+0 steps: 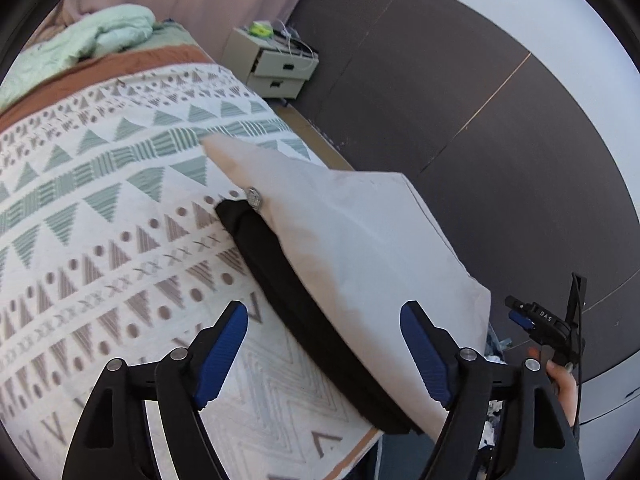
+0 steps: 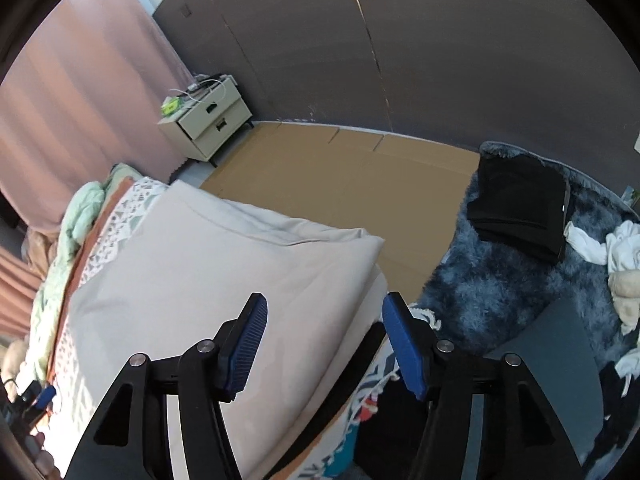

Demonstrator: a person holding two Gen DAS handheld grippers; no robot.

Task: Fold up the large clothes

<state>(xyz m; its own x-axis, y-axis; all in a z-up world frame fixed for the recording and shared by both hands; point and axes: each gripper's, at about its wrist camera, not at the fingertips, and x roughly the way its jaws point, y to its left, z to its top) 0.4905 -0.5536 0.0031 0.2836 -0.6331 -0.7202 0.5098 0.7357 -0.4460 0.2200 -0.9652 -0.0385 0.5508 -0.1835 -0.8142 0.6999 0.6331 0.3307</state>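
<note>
A folded beige garment with a black waistband and a metal button lies on the patterned bedspread near the bed's right edge. My left gripper is open and empty, just above its near end. In the right wrist view the same beige garment lies flat on the bed. My right gripper is open and empty, over the garment's near right edge. The right gripper also shows in the left wrist view, at the far right.
A mint quilt lies at the head of the bed. A cream nightstand stands by the pink curtain. A folded black garment and white clothes lie on a dark blue shaggy rug beside cardboard flooring.
</note>
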